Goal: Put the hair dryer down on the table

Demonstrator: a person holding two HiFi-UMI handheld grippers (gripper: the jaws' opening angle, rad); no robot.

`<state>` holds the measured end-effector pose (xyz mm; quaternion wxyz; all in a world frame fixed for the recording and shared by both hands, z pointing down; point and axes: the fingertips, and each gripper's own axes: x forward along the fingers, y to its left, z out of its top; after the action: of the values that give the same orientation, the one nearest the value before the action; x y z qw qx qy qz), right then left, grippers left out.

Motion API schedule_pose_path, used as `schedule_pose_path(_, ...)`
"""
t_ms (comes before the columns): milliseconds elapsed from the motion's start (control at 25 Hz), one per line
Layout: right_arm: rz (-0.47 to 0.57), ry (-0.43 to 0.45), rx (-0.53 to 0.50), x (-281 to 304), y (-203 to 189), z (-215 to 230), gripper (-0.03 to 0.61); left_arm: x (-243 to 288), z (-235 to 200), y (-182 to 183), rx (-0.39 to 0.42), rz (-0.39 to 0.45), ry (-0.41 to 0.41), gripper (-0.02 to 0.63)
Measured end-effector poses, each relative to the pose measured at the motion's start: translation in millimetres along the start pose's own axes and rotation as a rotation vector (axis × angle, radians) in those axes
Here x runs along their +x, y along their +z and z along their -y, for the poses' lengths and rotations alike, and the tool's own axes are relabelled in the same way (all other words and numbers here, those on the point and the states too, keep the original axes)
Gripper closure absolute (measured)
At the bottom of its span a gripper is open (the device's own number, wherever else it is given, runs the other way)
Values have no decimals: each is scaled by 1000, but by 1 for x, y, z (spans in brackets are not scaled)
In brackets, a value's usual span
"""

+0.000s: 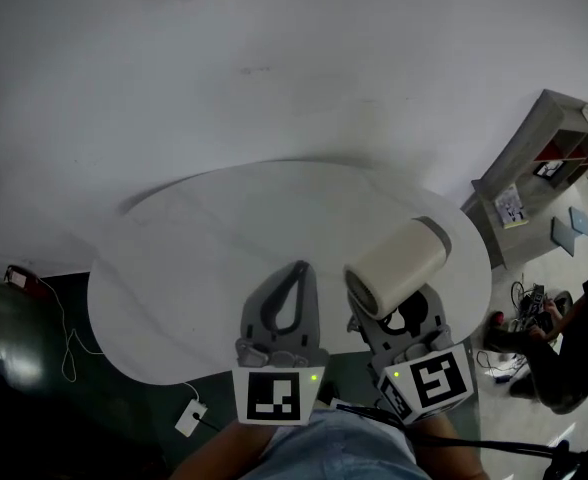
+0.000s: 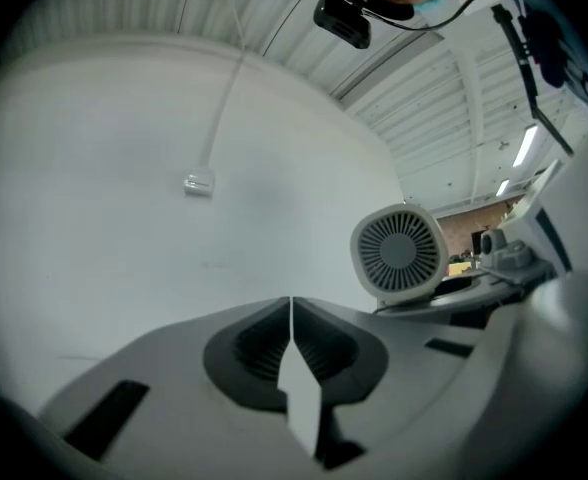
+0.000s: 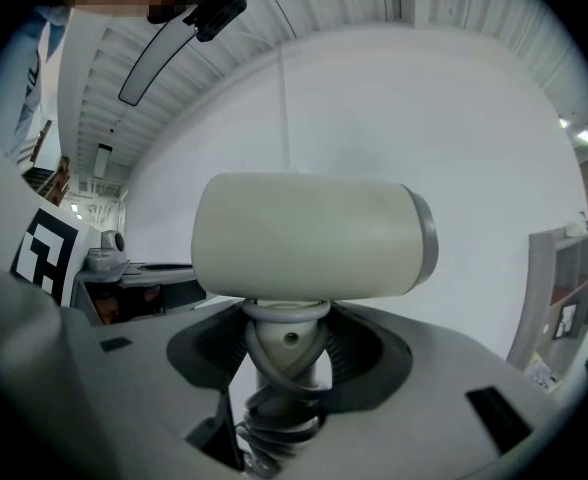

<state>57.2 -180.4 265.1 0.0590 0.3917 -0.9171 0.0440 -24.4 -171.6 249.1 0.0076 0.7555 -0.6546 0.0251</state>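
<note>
Right tongs (image 3: 286, 368) are clamped on the handle of the cream hair dryer (image 1: 399, 265), with the grey cord (image 3: 274, 413) wound round that handle down between the jaws. So the dryer's up in the grip with its barrel lying sideways, over the near right part of the round white surface (image 1: 204, 258) and held up off it, going by the head view. Left tongs (image 2: 292, 343) are clenched shut on nothing, tips pressed flat together, hanging over the near edge of the surface around its middle.
</note>
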Motion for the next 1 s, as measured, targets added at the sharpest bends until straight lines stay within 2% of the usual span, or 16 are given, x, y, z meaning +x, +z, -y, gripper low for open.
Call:
schedule_pose_path(280, -68, -43, 22, 50, -19, 31, 358, 58, -16, -15, 20, -43, -59, 601)
schedule_pose_path(600, -187, -75, 50, 103, -61, 50, 357, 103, -46, -57, -44, -135, -93, 601)
schedule_pose_path(1000, -311, -100, 81, 150, -112, 61, 357, 138, -67, -106, -59, -252, -153, 601)
